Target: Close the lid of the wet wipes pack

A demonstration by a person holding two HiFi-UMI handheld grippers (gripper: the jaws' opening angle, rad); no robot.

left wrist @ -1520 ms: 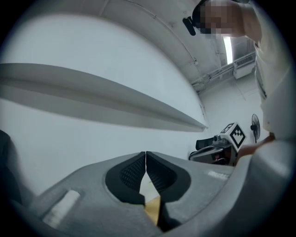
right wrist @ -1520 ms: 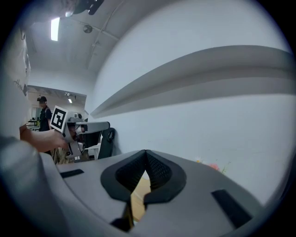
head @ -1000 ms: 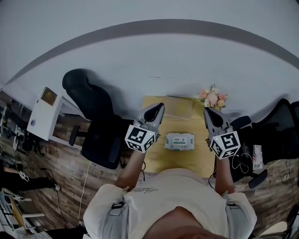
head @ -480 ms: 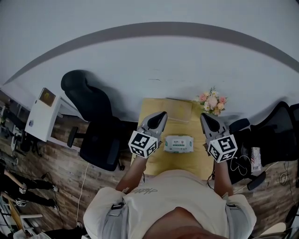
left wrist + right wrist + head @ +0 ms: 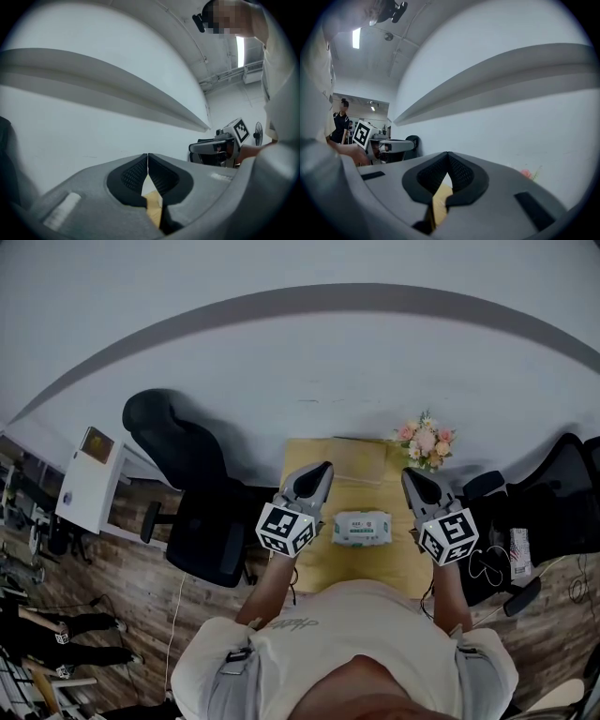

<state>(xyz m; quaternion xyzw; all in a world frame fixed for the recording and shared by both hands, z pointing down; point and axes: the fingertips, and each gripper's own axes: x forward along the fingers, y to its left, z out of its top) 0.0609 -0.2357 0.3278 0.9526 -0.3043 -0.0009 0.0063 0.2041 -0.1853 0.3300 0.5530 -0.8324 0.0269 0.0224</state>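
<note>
Wet wipes pack [image 5: 362,528] lies flat in the middle of the desk [image 5: 361,570], between my two grippers and touching neither. At left, a black office chair [image 5: 187,474] stands by the desk's edge. My left gripper [image 5: 320,471] hovers just beside the pack, jaws clenched on nothing. My right gripper [image 5: 413,474] is likewise clenched and empty, and pink flowers [image 5: 427,439] sit near the desk's far right corner. Over the last second both grippers have only drifted slightly, and the pack has not moved. Its lid is too small to read, so this fits either an approach or a finished press. Nothing blocks the pack.
</note>
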